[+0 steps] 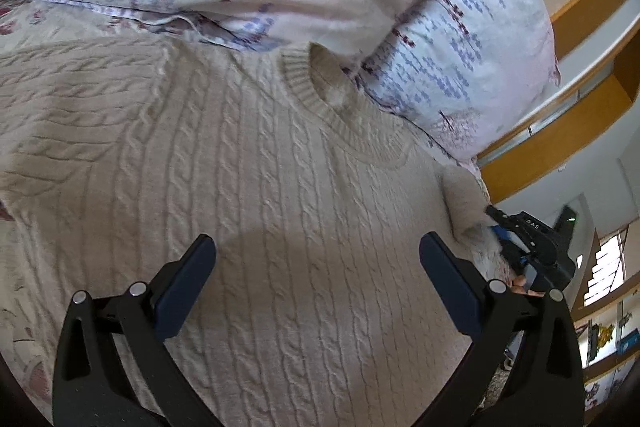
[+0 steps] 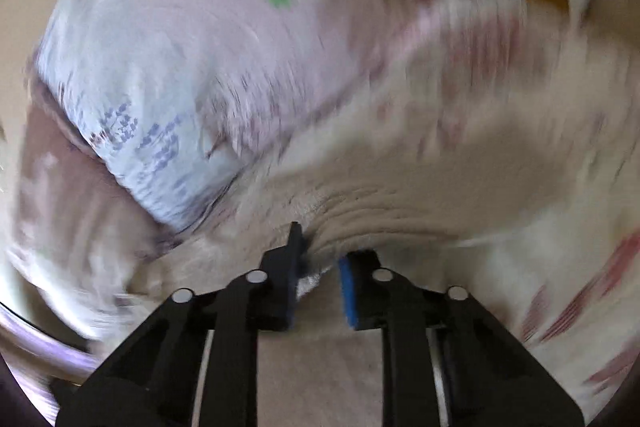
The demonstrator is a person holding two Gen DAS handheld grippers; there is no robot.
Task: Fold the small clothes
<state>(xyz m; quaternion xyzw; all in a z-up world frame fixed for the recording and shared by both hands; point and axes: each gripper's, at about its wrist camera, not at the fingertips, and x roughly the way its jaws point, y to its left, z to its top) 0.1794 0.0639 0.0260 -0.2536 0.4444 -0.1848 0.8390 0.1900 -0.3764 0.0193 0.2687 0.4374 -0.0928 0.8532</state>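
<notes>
1. Sweater (image 1: pixel 256 187): cream cable-knit, spread flat on the floral bedding (image 1: pixel 24 23), its collar toward the pillows (image 1: pixel 472 67).
2. Your left gripper (image 1: pixel 316 267) hangs above its chest, jaws wide apart, holding nothing.
3. Only the right wrist view, though blurred, shows your right gripper (image 2: pixel 320 267) nearly closed, pinching a bunched sweater edge (image 2: pixel 316 277).
4. The left view shows that gripper at the sweater's right edge.

sweater (image 1: pixel 280 187): cream cable-knit, rough (matt) | pillow (image 1: pixel 460 39): smooth printed cloth | shelf (image 1: pixel 560 131): glossy wood
</notes>
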